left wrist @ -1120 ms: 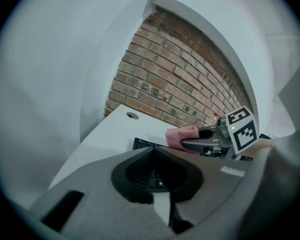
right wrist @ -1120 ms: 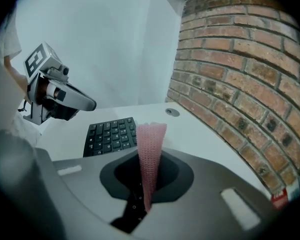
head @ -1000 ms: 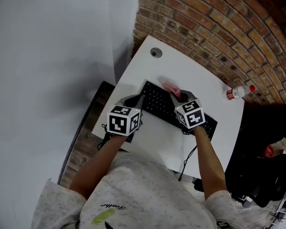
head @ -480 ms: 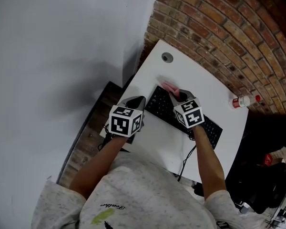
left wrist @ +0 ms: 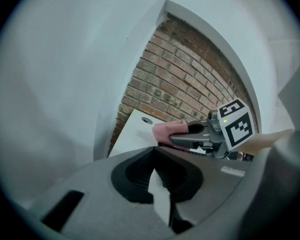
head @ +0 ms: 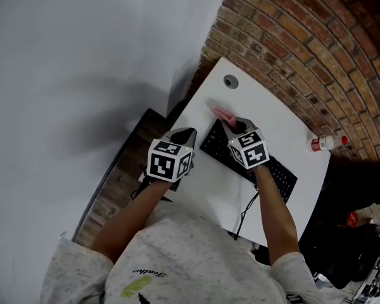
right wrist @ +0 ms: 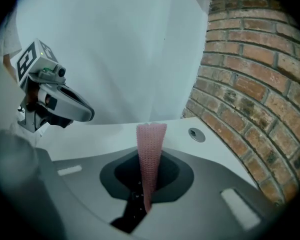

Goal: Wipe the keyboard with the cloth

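I have the pink cloth [head: 222, 114] pinched in my right hand-held gripper [head: 232, 125], the jaws clamped on it so a strip stands up out of them. It sits at the far left end of the black keyboard [head: 279, 171], with its free end reaching past that corner over the white worktop [head: 272, 119]. I judge the wiping to be under way at this end, but nothing tells me which keys are already done. The long run of keys back under my right arm looks like what is left. My left hand-held gripper [head: 185, 135] hangs just beside the keyboard's near left corner, jaws pressed together on nothing, and I cannot tell whether it touches anything. Around me, a round cable hole [head: 230, 80] lies further along the worktop, and a small bottle [head: 326, 144] lies at the right edge, well clear. The brick wall [head: 304, 37] is close behind. Only my own left hand-held gripper crowds that corner.
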{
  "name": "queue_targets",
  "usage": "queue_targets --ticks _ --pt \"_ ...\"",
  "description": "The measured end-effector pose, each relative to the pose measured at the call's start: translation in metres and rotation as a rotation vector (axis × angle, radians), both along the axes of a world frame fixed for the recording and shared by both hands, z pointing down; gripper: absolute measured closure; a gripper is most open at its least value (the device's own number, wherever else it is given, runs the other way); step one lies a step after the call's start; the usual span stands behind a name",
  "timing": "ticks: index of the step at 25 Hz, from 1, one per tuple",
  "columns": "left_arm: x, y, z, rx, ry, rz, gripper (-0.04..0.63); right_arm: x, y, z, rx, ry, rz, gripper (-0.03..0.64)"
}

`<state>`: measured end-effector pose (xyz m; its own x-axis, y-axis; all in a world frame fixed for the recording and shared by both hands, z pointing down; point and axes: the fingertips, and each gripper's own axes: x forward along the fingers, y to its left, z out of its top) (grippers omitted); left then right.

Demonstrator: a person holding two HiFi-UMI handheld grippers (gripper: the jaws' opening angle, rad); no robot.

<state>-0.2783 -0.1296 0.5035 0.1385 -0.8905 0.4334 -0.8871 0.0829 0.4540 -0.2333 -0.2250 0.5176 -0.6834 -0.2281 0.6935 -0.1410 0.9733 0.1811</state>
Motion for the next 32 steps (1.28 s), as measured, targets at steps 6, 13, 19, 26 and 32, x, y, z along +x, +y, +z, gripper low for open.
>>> queue_targets --ticks 6,13,19,26,32 --pt "-0.007 0.005 -0.002 0.003 0.009 -0.006 0.603 -0.017 0.007 0.001 0.009 0.022 -0.044 0.592" --pt "-0.011 0.022 0.003 0.002 0.023 -0.051 0.603 -0.027 0.01 0.0 0.102 0.079 -0.159 0.592" --pt "-0.016 0.033 0.007 -0.009 0.039 -0.101 0.603 -0.03 0.019 0.009 0.191 0.184 -0.328 0.592" --pt "-0.008 0.047 0.013 -0.013 0.077 -0.149 0.603 -0.023 0.047 0.019 0.235 0.242 -0.467 0.592" --pt "-0.003 0.056 0.018 -0.015 0.09 -0.18 0.603 -0.022 0.062 0.025 0.236 0.254 -0.523 0.592"
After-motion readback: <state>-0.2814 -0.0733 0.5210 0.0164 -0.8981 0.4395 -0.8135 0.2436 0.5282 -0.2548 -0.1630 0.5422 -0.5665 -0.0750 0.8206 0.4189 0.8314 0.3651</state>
